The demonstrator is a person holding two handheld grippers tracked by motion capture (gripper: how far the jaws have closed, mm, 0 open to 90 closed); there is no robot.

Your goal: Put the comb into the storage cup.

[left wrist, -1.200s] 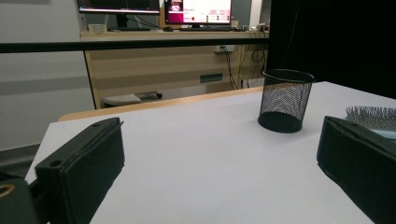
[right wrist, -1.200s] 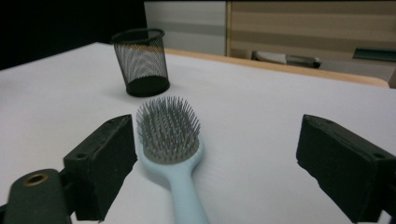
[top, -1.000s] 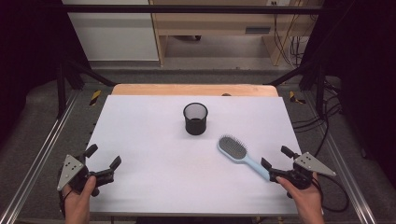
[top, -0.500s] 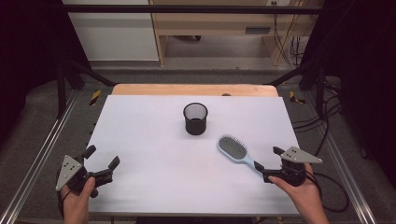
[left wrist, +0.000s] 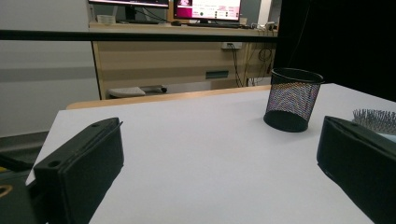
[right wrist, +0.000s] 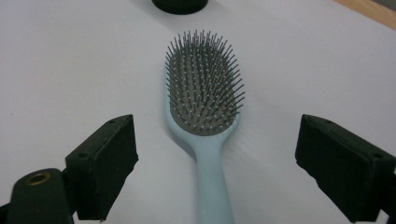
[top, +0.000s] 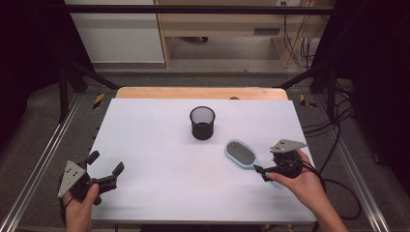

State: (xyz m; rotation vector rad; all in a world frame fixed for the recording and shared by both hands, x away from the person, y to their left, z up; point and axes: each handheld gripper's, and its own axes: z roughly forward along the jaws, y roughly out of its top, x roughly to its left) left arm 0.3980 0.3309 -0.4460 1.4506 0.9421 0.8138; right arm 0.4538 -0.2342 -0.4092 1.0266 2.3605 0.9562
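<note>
Since the earlier frame the right gripper (top: 259, 173) has come in from the table's right edge and now sits over the handle of the hairbrush (top: 241, 153); its jaws have just been closing a little. They are spread wide on either side of the handle, with clear gaps and no contact. The left gripper (top: 105, 168) has kept its place near the front left corner, jaws spread with bare table between them.

Count: one hairbrush, one black mesh cup (top: 202, 123), two grippers, one white table (top: 154, 140).

The hairbrush lies bristles up on the right half of the table, just in front and to the right of the cup, apart from it.

The right gripper view shows the hairbrush (right wrist: 205, 107) close up: grey pad, metal-tipped pins, pale blue handle running down between the jaws. The left gripper view shows the cup (left wrist: 293, 99) upright, and the tips of the bristles (left wrist: 375, 115) at its right edge behind one jaw. The high view alone gives both hands.
</note>
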